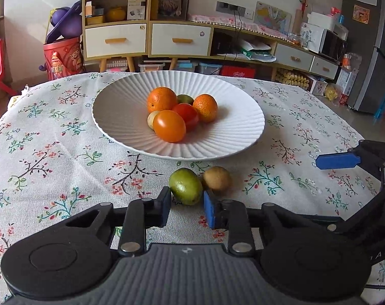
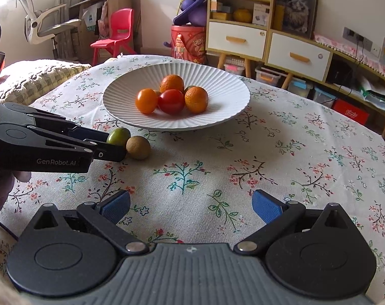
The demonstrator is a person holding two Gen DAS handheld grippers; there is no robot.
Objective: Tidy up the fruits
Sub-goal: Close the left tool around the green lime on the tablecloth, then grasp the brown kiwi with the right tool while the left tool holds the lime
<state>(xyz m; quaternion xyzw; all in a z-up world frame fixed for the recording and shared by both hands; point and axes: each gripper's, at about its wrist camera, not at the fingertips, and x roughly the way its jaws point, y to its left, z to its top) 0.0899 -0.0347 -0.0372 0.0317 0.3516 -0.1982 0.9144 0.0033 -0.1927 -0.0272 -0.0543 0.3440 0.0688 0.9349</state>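
— Two fruits lie loose on the floral-cloth worktop (image 1: 65,132), right?
— Yes: a smooth green oval fruit (image 1: 185,186) and a dull brown round fruit (image 1: 217,178), touching, just in front of the white ribbed plate (image 1: 121,117).
— And the left hand-held gripper (image 1: 187,209)?
— Its blue pads have drawn in on the green fruit's near end; the jaws look nearly closed and seem to pinch it. The fruit sits on the cloth.
— The right hand-held gripper (image 2: 191,207)?
— Jaws spread wide, nothing between them, over bare cloth well apart from the fruit.
— What is on the plate?
— Two rough-skinned oranges (image 1: 161,99), a glossy orange tomato (image 1: 169,126), a red tomato (image 1: 187,113), plus a small pale fruit and a greenish one, all clustered together.
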